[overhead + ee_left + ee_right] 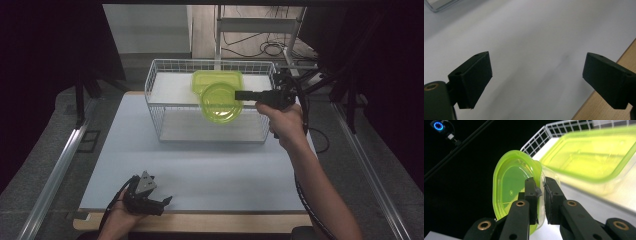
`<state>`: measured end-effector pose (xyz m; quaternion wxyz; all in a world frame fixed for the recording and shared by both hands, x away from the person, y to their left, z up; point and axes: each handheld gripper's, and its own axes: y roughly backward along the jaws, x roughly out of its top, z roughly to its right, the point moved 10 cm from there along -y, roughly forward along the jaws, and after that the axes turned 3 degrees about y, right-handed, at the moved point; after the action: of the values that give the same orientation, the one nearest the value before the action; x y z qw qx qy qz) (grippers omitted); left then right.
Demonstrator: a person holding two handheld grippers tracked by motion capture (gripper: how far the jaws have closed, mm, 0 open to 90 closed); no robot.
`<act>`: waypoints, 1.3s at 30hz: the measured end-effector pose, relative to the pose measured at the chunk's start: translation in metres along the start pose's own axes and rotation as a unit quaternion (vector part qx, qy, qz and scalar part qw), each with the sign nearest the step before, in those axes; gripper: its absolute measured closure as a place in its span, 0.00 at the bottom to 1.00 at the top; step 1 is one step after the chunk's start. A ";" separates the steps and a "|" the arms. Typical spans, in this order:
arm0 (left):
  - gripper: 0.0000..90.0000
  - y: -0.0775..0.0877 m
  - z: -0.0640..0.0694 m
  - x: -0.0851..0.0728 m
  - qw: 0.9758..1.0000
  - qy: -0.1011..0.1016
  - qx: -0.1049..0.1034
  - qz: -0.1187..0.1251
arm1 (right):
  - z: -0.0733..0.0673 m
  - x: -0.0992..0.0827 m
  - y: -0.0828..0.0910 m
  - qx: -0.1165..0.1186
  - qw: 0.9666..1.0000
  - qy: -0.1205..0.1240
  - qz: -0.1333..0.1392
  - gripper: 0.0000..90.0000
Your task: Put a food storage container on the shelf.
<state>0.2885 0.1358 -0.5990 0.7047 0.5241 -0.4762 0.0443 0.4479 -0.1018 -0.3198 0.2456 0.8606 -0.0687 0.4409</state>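
Starting at the near edge of the tabletop (200, 170), we see the left gripper (150, 197) resting with its 2 jaws spread wide, nothing between them. Farther off, at the right end of the wire basket (155, 80), the right gripper (239, 94) is clamped on the rim of the round green lid (220, 104), held above the basket. Just behind lies 1 rectangular green-lidded container (217, 78).

Right gripper (239, 94) clamps rim of round, translucent green plastic container (221, 102), holding it in front of upper shelf of white wire rack (160, 80). Rectangular green plastic container (218, 78) sits on that shelf, just behind. Left gripper (167, 202) rests near table's (200, 160) front edge, well apart.
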 end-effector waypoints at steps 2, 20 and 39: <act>0.10 0.000 0.000 0.000 1.000 0.000 0.001 0.000 | 0.000 0.008 0.001 -0.003 1.000 -0.003 0.005 0.90; 0.10 0.002 -0.002 0.000 1.000 0.001 0.001 0.002 | 0.020 0.056 -0.012 -0.060 0.998 -0.011 0.028 0.90; 0.03 0.004 -0.004 0.003 1.000 0.019 0.000 0.020 | 0.043 0.067 -0.028 -0.091 0.995 -0.039 0.030 0.90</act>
<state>0.2906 0.1398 -0.5935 0.7126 0.5134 -0.4732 0.0686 0.5287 -0.0919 -0.2981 0.3073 0.8485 -0.1437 0.4062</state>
